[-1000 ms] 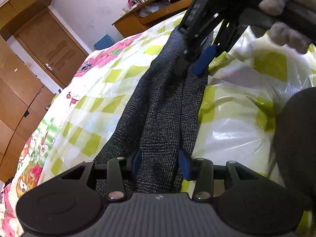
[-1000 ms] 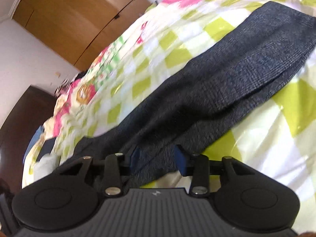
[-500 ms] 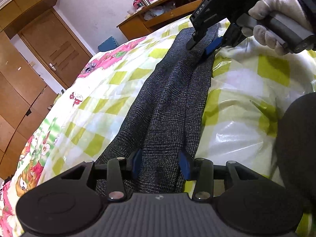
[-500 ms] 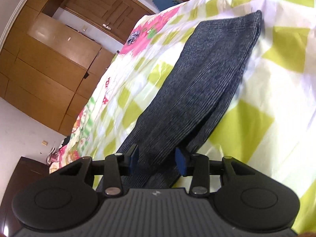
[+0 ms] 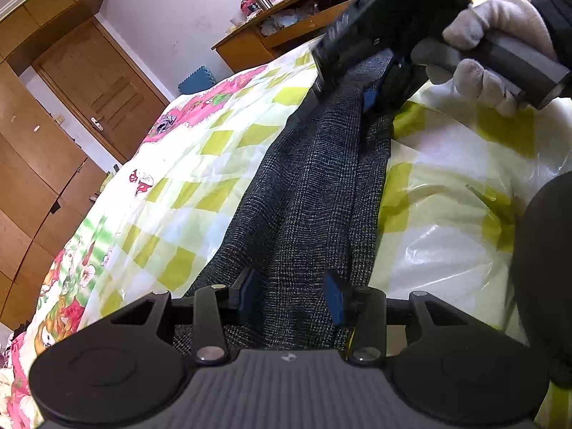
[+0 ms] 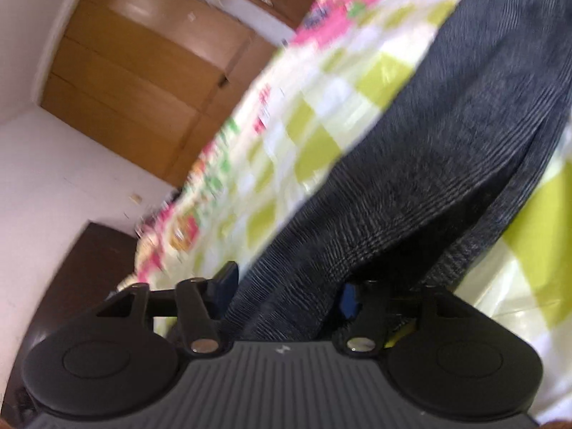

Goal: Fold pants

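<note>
Wooden wardrobes [image 5: 39,178] and a door line the far wall, and a bed under a green-and-white checked sheet [image 5: 200,164] fills the left wrist view; the pants [image 5: 314,193], dark grey and already doubled leg on leg, lie lengthwise along it, running away from the camera; the left gripper [image 5: 291,298] sits at their near end with its blue pads on either side of the cloth, part-spread, and whether they truly press it I cannot tell; at the far end a white-gloved hand [image 5: 493,53] holds the right gripper [image 5: 343,93], whose fingers straddle the fabric there.

From the right wrist, blurred, the sheet [image 6: 311,118] and wardrobe [image 6: 136,82] tilt past, and the pants [image 6: 429,164] rise in a ridge straight out from between the fingers of the right gripper [image 6: 287,287]; its jaws are closing with the cloth bunched between them, though whether the pads bite yet I cannot tell.

By my reading the step in hand is securing both ends before folding the length in half; the next move calls for a firm pinch through all layers, then lifting one end and carrying it over to the other, keeping the edges in line and the sheet out of the grip.
</note>
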`<state>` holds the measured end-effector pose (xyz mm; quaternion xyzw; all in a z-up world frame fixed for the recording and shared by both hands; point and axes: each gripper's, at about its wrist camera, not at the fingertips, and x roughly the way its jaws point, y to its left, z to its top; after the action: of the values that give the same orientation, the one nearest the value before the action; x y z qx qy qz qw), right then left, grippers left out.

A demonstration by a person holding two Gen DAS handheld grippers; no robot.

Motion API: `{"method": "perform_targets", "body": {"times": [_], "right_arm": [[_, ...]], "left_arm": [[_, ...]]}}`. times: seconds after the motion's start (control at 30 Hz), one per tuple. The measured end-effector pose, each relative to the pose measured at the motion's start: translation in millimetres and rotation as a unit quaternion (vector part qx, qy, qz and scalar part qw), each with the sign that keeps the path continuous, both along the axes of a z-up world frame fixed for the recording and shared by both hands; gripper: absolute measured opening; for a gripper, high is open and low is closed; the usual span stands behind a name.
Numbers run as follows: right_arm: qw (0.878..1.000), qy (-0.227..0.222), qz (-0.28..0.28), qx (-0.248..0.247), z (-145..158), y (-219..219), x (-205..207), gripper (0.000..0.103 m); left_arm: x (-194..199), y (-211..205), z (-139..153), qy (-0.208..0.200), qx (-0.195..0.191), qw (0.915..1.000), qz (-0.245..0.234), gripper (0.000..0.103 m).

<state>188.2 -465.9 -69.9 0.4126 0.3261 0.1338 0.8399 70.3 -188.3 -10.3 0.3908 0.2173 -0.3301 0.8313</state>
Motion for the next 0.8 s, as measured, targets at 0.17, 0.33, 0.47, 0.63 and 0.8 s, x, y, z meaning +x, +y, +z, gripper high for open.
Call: {"method": "perform_targets", "body": {"times": [0.17, 0.33, 0.47, 0.63, 0.8], "right_arm": [[1.000, 0.015, 0.020, 0.001, 14.4, 7.9, -17.2, 0.008], [0.998, 0.054, 0.014, -0.022, 11.4, 0.3, -27.2, 0.004], [0.995, 0.086, 0.015, -0.049, 5.0, 0.3, -28.6, 0.005], [0.982, 0.084, 0.012, -0.167, 46.3, 12.3, -43.1, 0.011], [0.975, 0.022, 0.054, -0.216, 90.5, 37.9, -41.2, 0.013]], "left_arm": [[-2.4, 3.9, 2.0, 0.001, 0.001, 1.0000, -0.009, 0.055], [-4.7, 4.5, -2.9, 0.016, 0.009, 0.9996, -0.021, 0.056], [-7.5, 1.8, -12.7, 0.025, 0.037, 0.9986, -0.028, 0.056], [-7.5, 19.2, -2.6, 0.026, 0.035, 0.9987, -0.026, 0.058], [-3.0, 47.7, 13.4, 0.019, -0.007, 0.9997, 0.013, 0.060]]}}
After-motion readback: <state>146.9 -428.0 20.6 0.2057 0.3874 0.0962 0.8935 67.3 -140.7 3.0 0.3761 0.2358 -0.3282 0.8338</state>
